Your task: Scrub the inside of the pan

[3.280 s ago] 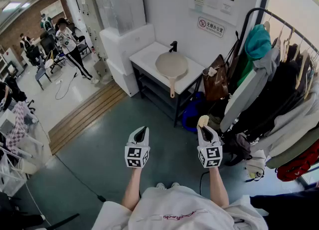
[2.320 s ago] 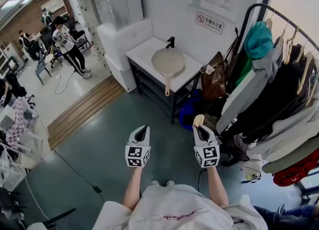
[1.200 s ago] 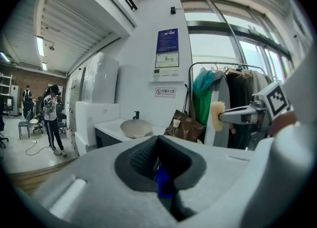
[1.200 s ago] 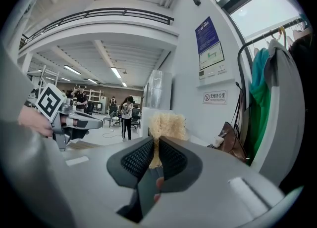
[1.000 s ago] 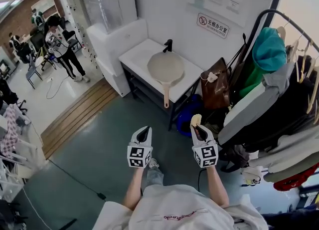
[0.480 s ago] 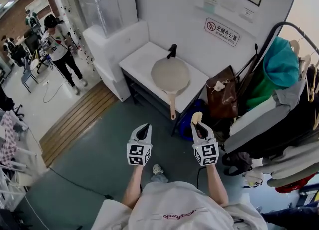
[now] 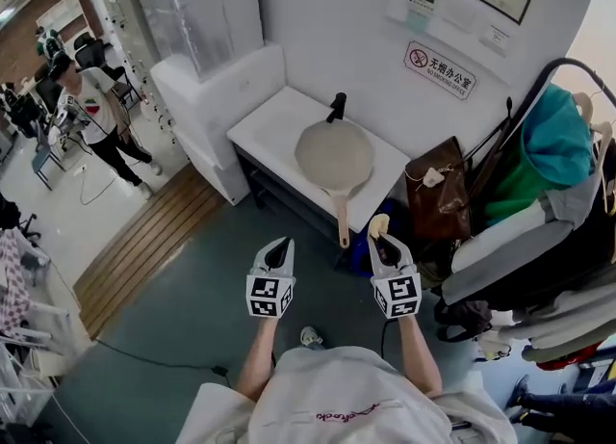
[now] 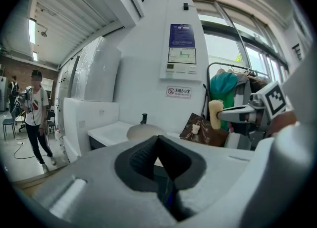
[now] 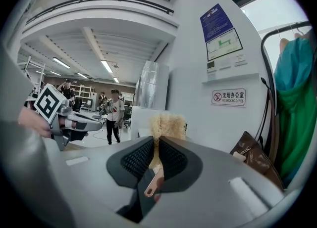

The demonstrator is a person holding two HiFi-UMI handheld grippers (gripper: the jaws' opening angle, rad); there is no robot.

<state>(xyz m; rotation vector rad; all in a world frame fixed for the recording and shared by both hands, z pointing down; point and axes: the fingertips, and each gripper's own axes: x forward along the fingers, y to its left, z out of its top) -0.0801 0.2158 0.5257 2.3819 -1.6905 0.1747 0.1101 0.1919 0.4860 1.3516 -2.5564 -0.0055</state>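
Note:
A beige pan (image 7: pixel 334 156) lies on a white table (image 7: pixel 269 124) against the wall, its long handle (image 7: pixel 343 222) pointing toward me; in the left gripper view the pan (image 8: pixel 144 131) shows far ahead. My right gripper (image 7: pixel 381 244) is shut on a scrub brush (image 7: pixel 378 227) with a pale bristly head (image 9: pixel 168 125) and a copper-coloured handle (image 9: pixel 152 182). My left gripper (image 7: pixel 274 254) is shut with nothing in it. Both hang in front of me, short of the table.
A black tap (image 7: pixel 336 106) stands at the table's back edge. A brown bag (image 7: pixel 442 199) and a rack of hanging clothes (image 7: pixel 549 192) crowd the right. White cabinets (image 7: pixel 207 95) stand left of the table. A person (image 7: pixel 85 119) stands far left on the open floor.
The table and pan have come closer and shifted in the head view as I walked toward them. Both grippers keep the same pose, the brush still held.

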